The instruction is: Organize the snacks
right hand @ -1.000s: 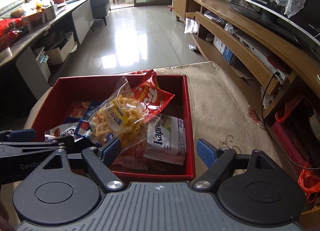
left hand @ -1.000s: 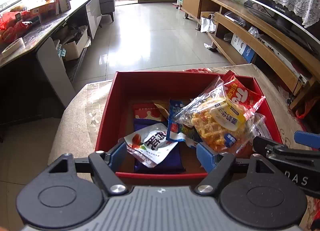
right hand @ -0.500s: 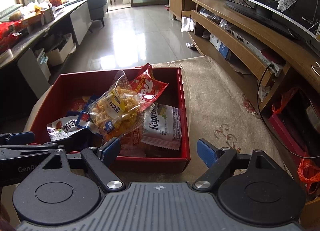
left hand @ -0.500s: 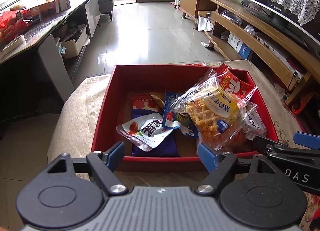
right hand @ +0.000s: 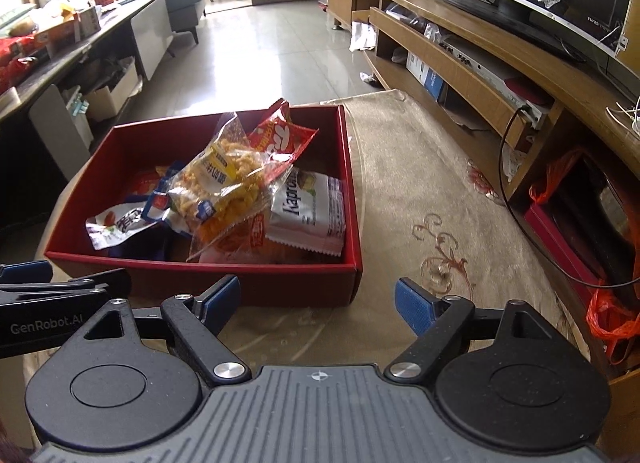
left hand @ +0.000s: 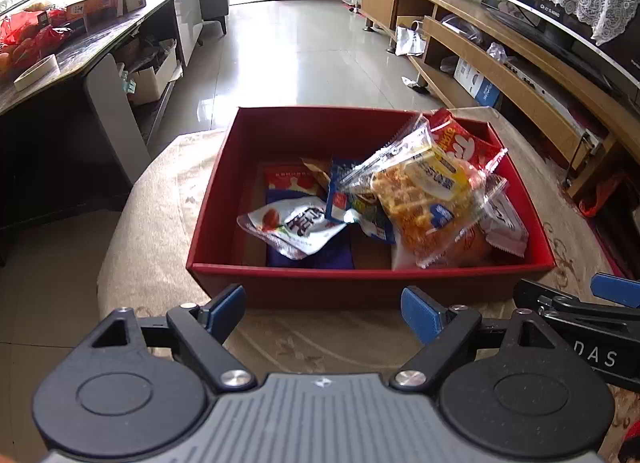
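room: living room, glossy tiled floor (left hand: 304,59), long wooden TV bench (right hand: 480,75) down the right side, cluttered dark desk (left hand: 80,43) on the left
surface: low table under a beige patterned cloth (right hand: 440,231) — the red box (left hand: 280,275) sits on it, near edge just ahead of both tools
snacks: all inside the box; clear waffle pack (left hand: 420,199) leans on top of the pile, red bag (left hand: 464,143) behind it, white pouch (left hand: 296,227) over a dark blue packet at left, white Kapro pack (right hand: 308,211) against the right wall
left gripper (left hand: 324,309): jaws apart, have just been opening, nothing between them
right gripper (right hand: 318,303): jaws apart, empty, over bare cloth by the box's right corner
risk: waffle pack is perched loosely — a nudge to the box could slide it over the wall
risk 2: the tools sit side by side, nearly touching, and could clash
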